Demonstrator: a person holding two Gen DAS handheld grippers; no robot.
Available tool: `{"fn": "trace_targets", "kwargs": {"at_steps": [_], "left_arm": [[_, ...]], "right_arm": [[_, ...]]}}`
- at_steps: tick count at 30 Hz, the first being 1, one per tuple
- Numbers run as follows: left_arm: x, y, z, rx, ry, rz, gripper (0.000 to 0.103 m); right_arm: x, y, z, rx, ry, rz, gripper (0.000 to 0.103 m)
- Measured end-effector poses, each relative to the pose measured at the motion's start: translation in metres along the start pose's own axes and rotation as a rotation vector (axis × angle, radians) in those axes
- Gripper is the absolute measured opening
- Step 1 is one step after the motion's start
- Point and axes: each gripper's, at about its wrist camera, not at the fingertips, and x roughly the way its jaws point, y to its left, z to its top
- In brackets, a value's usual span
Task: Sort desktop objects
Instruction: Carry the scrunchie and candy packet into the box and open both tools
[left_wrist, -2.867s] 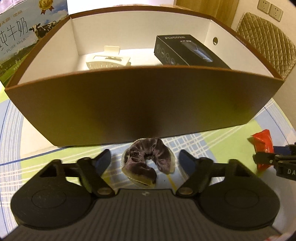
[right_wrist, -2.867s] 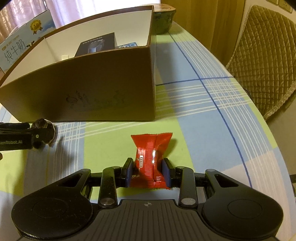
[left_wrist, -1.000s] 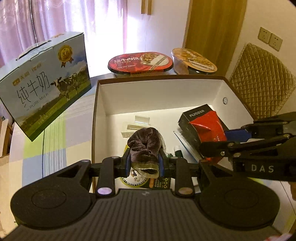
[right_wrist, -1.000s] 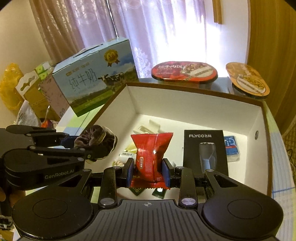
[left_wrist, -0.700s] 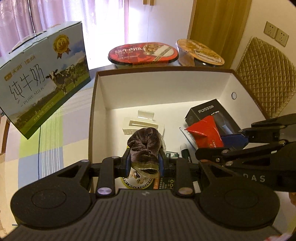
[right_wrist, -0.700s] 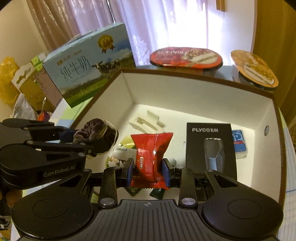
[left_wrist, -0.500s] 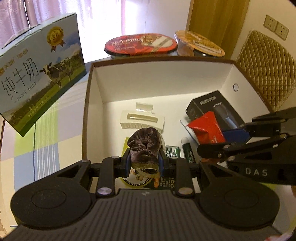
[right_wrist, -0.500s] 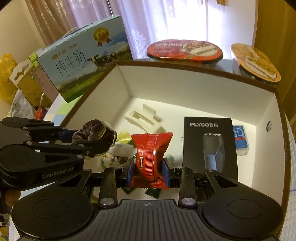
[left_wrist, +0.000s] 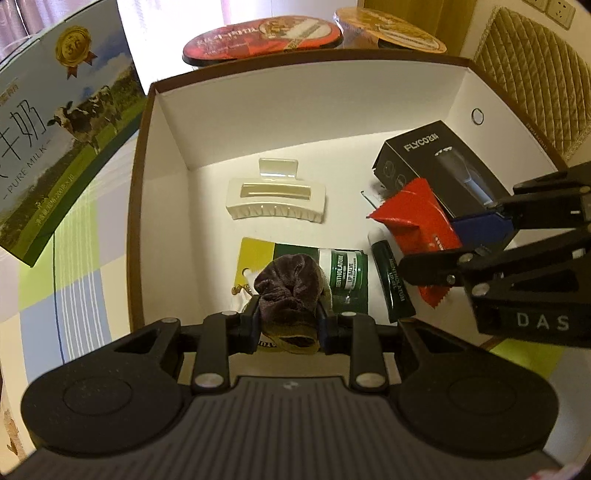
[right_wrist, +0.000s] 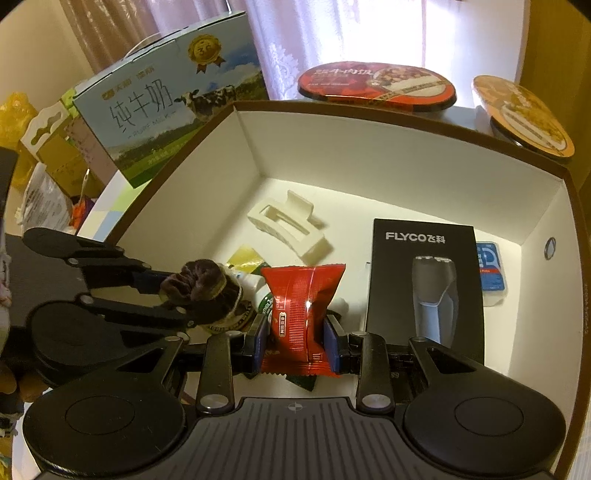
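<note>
Presently we hold both loads above the open box (left_wrist: 142, 177): left gripper (left_wrist: 288, 319) clamped on the brown scrunchie (left_wrist: 290, 286), right gripper (right_wrist: 297, 338) clamped on the red snack packet (right_wrist: 299, 302). Risk: the grippers sit close together and could collide on release; the scrunchie may snag a finger pad.

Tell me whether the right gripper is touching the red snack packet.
Touching. The right wrist view shows the right gripper with both blue pads pressed against the sides of the red snack packet, pinching it.
</note>
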Motion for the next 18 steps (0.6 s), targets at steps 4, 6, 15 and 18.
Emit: {"fn": "trace_targets", "kwargs": {"at_steps": [4, 6, 15, 18], "left_arm": [[0.002, -0.001, 0.003, 0.008, 0.016, -0.006, 0.030], [0.002, -0.001, 0.003, 0.011, 0.018, -0.004, 0.030], [-0.007, -0.003, 0.004, 0.020, -0.007, -0.021, 0.045], [-0.011, -0.003, 0.005, 0.016, -0.012, -0.030, 0.046]], "right_arm": [[0.002, 0.001, 0.000, -0.008, 0.008, 0.003, 0.029], [0.002, 0.001, 0.000, -0.010, 0.013, 0.003, 0.029], [0.000, 0.000, -0.001, -0.006, 0.012, 0.004, 0.030], [-0.001, -0.001, -0.001, -0.005, 0.014, 0.006, 0.030]]}}
